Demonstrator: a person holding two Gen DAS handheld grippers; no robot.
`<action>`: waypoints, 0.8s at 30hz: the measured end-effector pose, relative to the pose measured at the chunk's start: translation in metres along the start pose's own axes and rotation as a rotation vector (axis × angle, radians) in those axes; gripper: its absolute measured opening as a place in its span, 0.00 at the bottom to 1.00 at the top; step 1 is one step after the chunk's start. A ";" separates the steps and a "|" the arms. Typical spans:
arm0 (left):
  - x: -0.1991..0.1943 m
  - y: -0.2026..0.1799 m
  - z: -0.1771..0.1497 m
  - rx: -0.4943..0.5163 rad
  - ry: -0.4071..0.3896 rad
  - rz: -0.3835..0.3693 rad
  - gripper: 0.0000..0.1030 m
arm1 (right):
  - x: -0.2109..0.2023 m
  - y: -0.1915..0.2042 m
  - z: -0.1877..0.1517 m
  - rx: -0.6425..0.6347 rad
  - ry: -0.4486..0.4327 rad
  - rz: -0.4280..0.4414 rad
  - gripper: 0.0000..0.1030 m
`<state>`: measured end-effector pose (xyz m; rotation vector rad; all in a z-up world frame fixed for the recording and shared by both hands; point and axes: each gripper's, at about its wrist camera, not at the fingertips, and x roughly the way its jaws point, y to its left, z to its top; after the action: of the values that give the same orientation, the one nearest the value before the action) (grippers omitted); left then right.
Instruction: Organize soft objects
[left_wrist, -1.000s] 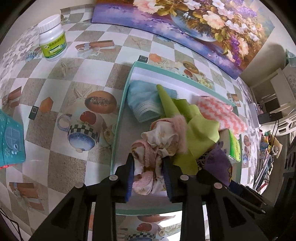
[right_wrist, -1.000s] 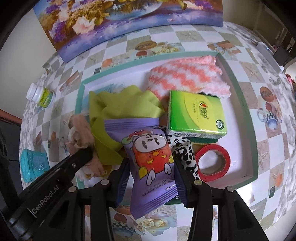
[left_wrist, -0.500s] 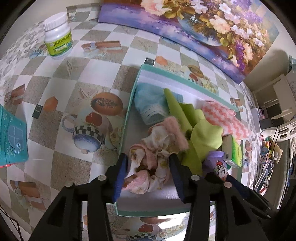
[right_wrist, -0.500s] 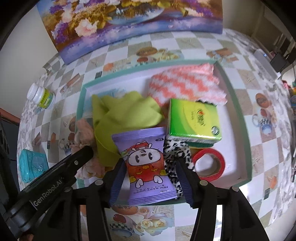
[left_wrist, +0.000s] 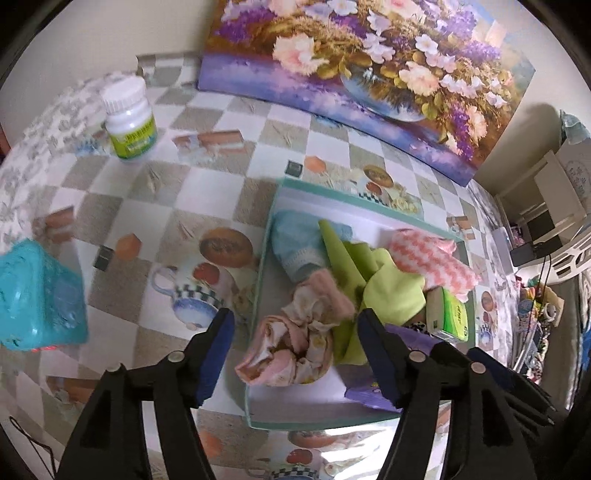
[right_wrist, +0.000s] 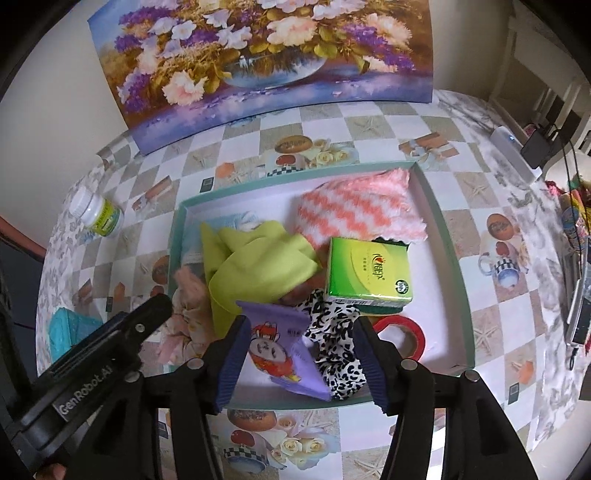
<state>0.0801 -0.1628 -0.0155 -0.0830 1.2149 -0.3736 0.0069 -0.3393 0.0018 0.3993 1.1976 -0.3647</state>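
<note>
- Left wrist view: the left tool (left_wrist: 295, 354) was seen with its jaws opening, the blue pads clear of the pink floral cloth (left_wrist: 295, 339) that lay crumpled below and between them in the near corner of the teal tray (left_wrist: 258, 291); nothing was held.
- The cloth was judged light, limp and easily snagged (a bunched fold near its middle would be the sensible place to be pinched, not a loose edge).
- Beside it were seen a lime-green cloth (left_wrist: 391, 291), a pale blue cloth (left_wrist: 299, 247) at the tray's far corner and a pink zigzag towel (left_wrist: 432, 258), all soft and likely to drag on one another if lifted.
- Right wrist view: the right tool (right_wrist: 299, 362) was seen with its jaws opening too, and the purple snack packet (right_wrist: 284, 354) lay between the pads on the tray floor, apparently released.
- The packet was judged light, crinkly and slippery (best taken across its flat width), with a leopard-print fabric (right_wrist: 340, 347) touching its right side.
- A green tissue pack (right_wrist: 369, 273), squashy but boxy, was seen resting partly on the zigzag towel's edge, and a red tape roll (right_wrist: 402, 336) lay near the tray's right wall.
- The worktop (right_wrist: 480, 192) was covered by a glossy checked oilcloth, probably slick under cloth; a white bottle (right_wrist: 98, 214) and a teal box (left_wrist: 37, 295) were seen on it left of the tray.
- A flower painting (right_wrist: 258, 62) was propped against the wall, and cluttered shelving was glimpsed at the right (details too small to be told).
</note>
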 end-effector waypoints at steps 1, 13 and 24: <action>-0.001 0.000 0.000 0.005 -0.007 0.014 0.72 | 0.001 0.000 0.000 0.001 0.001 -0.005 0.63; 0.004 0.014 0.004 0.006 -0.022 0.143 0.85 | 0.005 -0.010 0.002 0.029 -0.012 -0.079 1.00; 0.000 0.018 0.006 0.002 -0.043 0.175 0.85 | 0.004 -0.016 0.003 0.055 -0.019 -0.086 1.00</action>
<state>0.0896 -0.1465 -0.0182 0.0173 1.1699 -0.2187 0.0030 -0.3549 -0.0025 0.3919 1.1904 -0.4759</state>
